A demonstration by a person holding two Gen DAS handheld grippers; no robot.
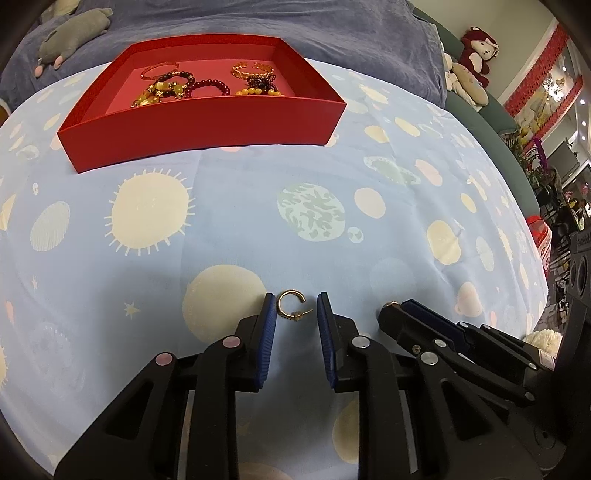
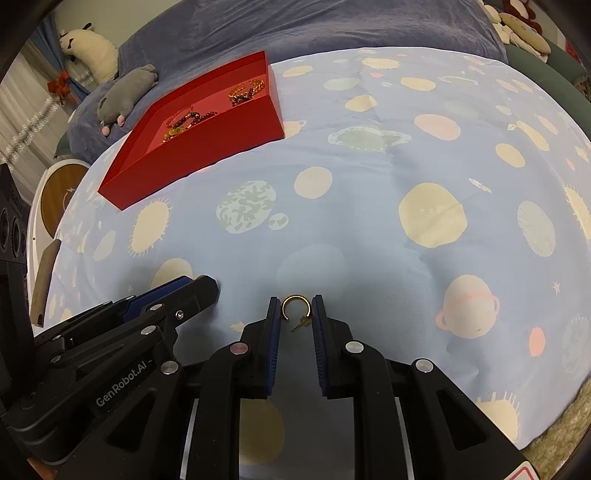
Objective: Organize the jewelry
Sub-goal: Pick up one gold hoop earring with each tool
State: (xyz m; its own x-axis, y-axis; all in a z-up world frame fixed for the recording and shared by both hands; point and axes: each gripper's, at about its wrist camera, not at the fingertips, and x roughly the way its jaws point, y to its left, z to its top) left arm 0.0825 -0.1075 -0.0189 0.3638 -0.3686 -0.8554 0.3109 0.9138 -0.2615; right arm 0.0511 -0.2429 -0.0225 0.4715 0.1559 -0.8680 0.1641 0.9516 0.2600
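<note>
Left wrist: hoop earring lies between open jaws, untouched.

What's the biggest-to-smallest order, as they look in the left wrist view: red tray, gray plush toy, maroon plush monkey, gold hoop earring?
1. red tray
2. gray plush toy
3. maroon plush monkey and gold hoop earring: these look alike, and the earring is much nearer the camera, so I won't rank them.
</note>
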